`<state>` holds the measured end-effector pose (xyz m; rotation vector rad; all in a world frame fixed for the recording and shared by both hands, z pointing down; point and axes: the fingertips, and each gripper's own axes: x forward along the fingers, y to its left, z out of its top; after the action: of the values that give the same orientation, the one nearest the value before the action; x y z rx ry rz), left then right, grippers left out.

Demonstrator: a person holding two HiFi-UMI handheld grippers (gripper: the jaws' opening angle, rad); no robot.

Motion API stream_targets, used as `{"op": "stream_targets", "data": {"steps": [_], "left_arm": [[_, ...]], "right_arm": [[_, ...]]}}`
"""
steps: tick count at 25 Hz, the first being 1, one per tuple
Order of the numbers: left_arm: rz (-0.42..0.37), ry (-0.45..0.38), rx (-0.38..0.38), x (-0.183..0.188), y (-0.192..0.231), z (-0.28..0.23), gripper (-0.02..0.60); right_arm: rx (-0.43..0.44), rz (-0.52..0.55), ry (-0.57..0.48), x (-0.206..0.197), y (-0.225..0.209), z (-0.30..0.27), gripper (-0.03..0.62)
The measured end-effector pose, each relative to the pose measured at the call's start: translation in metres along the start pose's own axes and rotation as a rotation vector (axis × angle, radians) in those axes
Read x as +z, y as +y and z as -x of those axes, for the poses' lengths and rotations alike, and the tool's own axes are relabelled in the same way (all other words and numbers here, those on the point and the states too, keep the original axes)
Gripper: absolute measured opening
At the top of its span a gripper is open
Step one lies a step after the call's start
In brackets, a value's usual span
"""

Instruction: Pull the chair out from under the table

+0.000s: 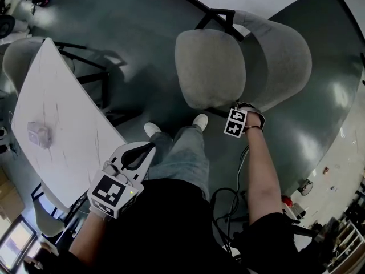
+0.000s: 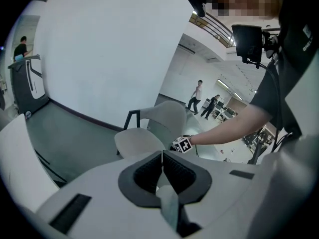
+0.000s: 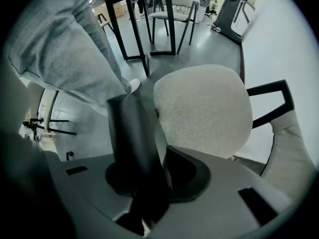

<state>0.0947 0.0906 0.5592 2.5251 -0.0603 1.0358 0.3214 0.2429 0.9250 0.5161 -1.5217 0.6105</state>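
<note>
The grey upholstered chair (image 1: pixel 211 67) stands on the dark floor right of the white table (image 1: pixel 57 113), its back (image 1: pixel 279 61) turned away from me. My right gripper (image 1: pixel 235 120) points down at the seat's near edge. In the right gripper view one dark finger (image 3: pixel 130 138) lies against the seat (image 3: pixel 204 108); the seat's rim runs into the jaws and hides the other finger. My left gripper (image 1: pixel 144 152) hovers low over my legs beside the table, jaws closed with nothing between them (image 2: pixel 162 159). The left gripper view shows the chair (image 2: pixel 149 133) and the right gripper's marker cube (image 2: pixel 182 144).
A small white object (image 1: pixel 39 135) lies on the table. A second grey chair (image 1: pixel 16 59) and black table legs (image 1: pixel 91 73) are at the far left. My feet (image 1: pixel 152 129) stand just before the seat. Another chair (image 3: pixel 172 11) and a treadmill (image 3: pixel 230 9) lie beyond.
</note>
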Motion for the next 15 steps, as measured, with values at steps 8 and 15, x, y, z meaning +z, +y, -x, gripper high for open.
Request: {"op": "stream_targets", "data": {"steps": [8,15], "left_arm": [[-0.052,0.04,-0.052,0.007,-0.02,-0.024,0.008],[-0.089,0.093,-0.113,0.01,-0.038,-0.045,0.008]], "right_arm": [[-0.003,-0.228,-0.011,-0.058,0.024,0.0,0.094],[-0.011,-0.459,-0.022,-0.107,0.054,0.001,0.095]]}}
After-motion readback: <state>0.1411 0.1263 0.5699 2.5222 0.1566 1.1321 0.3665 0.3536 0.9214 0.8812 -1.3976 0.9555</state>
